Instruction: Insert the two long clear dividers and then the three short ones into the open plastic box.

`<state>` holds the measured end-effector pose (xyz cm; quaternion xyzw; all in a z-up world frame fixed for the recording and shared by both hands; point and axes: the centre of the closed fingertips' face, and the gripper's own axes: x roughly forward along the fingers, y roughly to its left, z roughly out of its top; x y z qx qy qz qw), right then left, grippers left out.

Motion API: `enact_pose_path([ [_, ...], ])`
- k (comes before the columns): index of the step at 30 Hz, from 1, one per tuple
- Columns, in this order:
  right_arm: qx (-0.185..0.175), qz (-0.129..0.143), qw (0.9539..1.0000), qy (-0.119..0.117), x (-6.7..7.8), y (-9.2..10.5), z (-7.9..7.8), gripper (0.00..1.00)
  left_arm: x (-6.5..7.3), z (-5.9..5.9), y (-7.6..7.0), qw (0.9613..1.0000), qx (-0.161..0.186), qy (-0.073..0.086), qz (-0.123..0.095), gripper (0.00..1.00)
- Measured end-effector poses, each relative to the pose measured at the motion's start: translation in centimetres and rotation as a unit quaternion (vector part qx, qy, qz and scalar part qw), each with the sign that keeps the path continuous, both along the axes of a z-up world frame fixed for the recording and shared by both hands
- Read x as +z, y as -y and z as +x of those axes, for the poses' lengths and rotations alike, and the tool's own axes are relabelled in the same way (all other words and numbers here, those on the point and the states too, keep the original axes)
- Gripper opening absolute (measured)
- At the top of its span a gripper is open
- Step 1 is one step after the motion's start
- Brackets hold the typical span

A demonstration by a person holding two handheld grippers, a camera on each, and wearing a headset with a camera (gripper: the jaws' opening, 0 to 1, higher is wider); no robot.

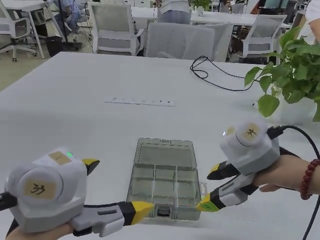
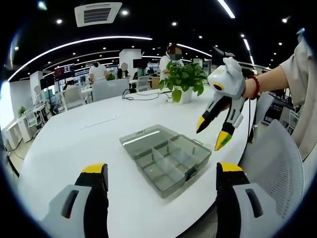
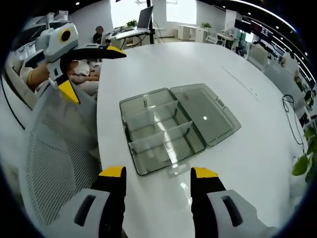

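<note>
- Sitting in the lower centre of the head view, the plastic box (image 1: 134,187) lies on the white table (image 1: 75,110). Its lid is folded flat toward the top of the frame, and its front wall is close to the table's near edge.
- Clear dividers (image 1: 154,187) stand inside and split the tray into compartments; I cannot count them surely.
- The left gripper (image 1: 117,185) at lower left and the right gripper (image 1: 206,190) at lower right flank the box. Both have their jaws spread wide, grasp nothing, and are clear of its walls.
- Bare tabletop stretches above the lid up to a white strip (image 1: 140,101).
- A black cable (image 1: 215,75) and a potted plant (image 1: 292,75) sit at upper right, well apart from the box.
- The left gripper's round sticker reads "33"; the right gripper's mark and the strip's print are unreadable.
</note>
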<state>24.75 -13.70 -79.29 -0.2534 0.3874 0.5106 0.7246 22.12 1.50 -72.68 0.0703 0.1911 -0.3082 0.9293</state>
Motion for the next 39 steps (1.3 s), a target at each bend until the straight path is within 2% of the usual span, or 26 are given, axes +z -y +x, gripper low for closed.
enact_pose_path([
  [13, 0.038, -0.048, 0.9981, 0.004, -2.9, 3.5, 0.5, 0.53, 0.2, 0.0, 0.1, 1.0000, 0.005, 0.002, 0.003, 0.90],
  [19, 0.060, -0.062, 0.9962, -0.005, -4.1, 4.8, 0.3, 0.50, -0.2, -0.1, -0.2, 0.9999, 0.011, -0.003, 0.009, 0.88],
  [24, 0.084, -0.072, 0.9939, 0.000, -4.7, 5.2, 0.3, 0.47, 0.0, -0.1, -0.2, 0.9998, 0.018, -0.001, -0.001, 0.86],
  [31, 0.104, -0.080, 0.9913, 0.003, -5.4, 5.5, 0.5, 0.40, -0.2, 0.0, -0.6, 0.9996, 0.025, -0.005, 0.008, 0.85],
  [39, 0.113, -0.098, 0.9888, 0.002, -6.2, 6.2, 0.7, 0.38, -0.5, -0.2, -0.8, 0.9995, 0.027, -0.008, 0.011, 0.84],
])
